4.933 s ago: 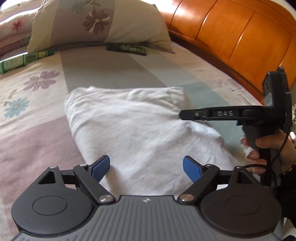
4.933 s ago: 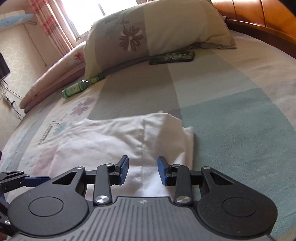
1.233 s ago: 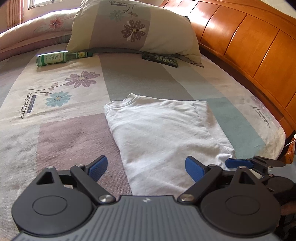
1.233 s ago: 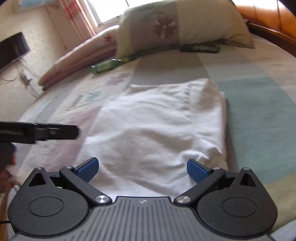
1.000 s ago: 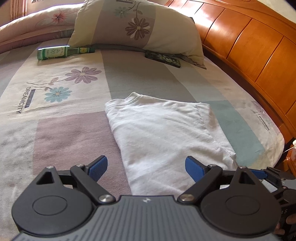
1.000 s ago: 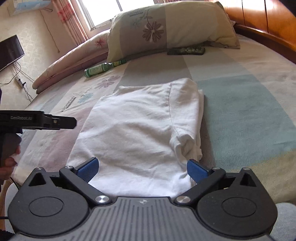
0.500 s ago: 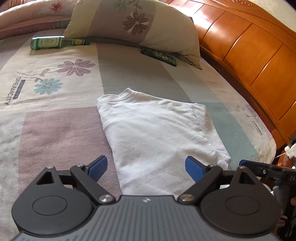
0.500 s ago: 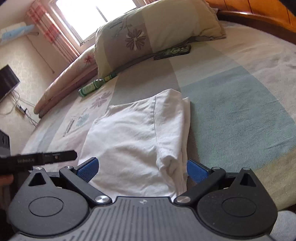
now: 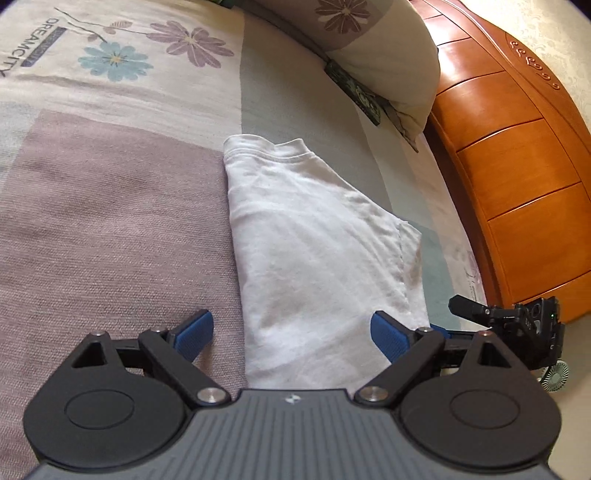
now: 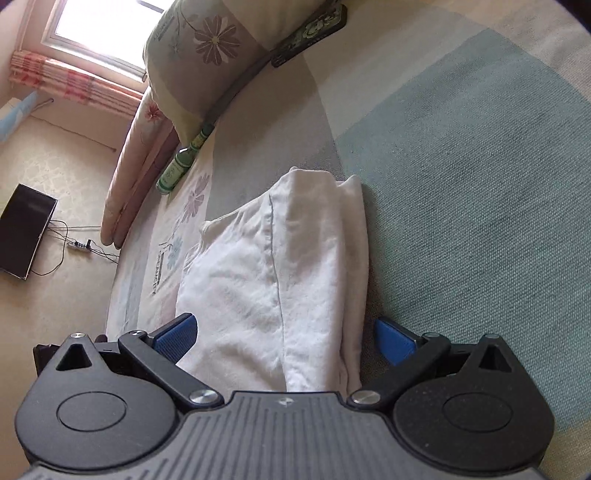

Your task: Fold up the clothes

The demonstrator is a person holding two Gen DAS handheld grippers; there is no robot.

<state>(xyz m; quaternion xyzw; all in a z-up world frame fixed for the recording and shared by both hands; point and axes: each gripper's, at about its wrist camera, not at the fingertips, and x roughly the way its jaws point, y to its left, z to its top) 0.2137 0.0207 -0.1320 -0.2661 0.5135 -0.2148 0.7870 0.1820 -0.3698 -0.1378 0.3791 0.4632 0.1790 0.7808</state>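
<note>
White shirt [image 9: 317, 254] folded, flat on bedspread [image 9: 110, 229], near end at both my grippers. Left gripper [image 9: 291, 332] spread wide, straddling its left edge, gripping nothing. Right gripper [image 10: 284, 338] equally wide over its right edge, also empty. Pillow [image 10: 207, 40] beyond.

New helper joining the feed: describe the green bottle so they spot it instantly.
Start at the big floral pillow at the head of the bed. Along its lower edge, towards the window side, the green glass bottle lies on its side, the only green, labelled, cylindrical thing there, unlike the flat dark patterned case.
</note>
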